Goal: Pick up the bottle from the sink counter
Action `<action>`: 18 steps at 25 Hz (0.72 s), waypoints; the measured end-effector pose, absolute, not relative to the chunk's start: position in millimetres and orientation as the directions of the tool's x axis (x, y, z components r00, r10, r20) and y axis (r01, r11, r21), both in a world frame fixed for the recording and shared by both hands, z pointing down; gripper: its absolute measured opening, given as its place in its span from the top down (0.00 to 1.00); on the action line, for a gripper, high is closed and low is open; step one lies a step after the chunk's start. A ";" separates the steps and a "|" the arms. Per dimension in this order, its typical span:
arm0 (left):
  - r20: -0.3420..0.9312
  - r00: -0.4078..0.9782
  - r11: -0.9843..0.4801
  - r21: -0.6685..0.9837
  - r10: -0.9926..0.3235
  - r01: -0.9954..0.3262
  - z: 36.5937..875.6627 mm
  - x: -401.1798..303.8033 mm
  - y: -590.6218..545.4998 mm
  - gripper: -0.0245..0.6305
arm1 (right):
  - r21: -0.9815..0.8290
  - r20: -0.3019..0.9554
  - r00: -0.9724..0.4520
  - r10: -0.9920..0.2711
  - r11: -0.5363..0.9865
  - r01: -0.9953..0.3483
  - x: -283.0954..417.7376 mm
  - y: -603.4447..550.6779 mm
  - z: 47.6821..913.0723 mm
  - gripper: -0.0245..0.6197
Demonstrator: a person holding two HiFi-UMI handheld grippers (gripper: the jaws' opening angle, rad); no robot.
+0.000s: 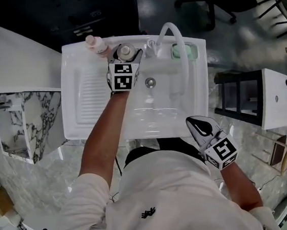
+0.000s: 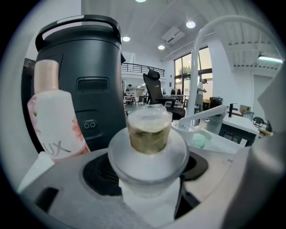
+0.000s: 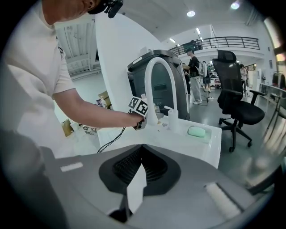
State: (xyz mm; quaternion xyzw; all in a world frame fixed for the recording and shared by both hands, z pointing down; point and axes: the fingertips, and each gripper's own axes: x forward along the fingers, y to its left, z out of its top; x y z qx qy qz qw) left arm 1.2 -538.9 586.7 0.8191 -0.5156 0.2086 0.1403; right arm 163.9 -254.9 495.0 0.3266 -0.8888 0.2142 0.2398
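At the upper left of the head view a pink bottle (image 1: 97, 44) stands at the back of the counter (image 1: 80, 93). Just right of it, my left gripper (image 1: 125, 60) is clamped round the bottle (image 2: 149, 147). It looks like frosted glass, so I judge it stiff, weighty, slick and breakable; best held on the wide body, not the cap. Lower right, my right gripper (image 1: 198, 124) is closed on nothing.
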 end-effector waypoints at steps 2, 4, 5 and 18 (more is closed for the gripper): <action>0.482 0.402 -0.448 0.021 -0.778 -0.894 577.1 1.5 -530.7 0.44 | -0.224 0.559 -0.675 -0.481 0.697 -0.681 158.9 -251.9 493.3 0.94; 0.482 0.420 -0.466 0.028 -0.769 -0.884 567.3 0.8 -519.8 0.44 | -0.227 0.553 -0.681 -0.481 0.699 -0.678 152.9 -248.0 492.7 0.94; 0.483 0.429 -0.475 0.030 -0.764 -0.880 562.3 -0.3 -513.8 0.44 | -0.228 0.549 -0.684 -0.481 0.701 -0.676 149.3 -246.2 492.3 0.94; 0.484 0.538 -0.592 0.051 -0.690 -0.804 500.2 -25.4 -422.8 0.44 | -0.218 0.503 -0.725 -0.470 0.743 -0.633 92.8 -222.6 483.5 0.94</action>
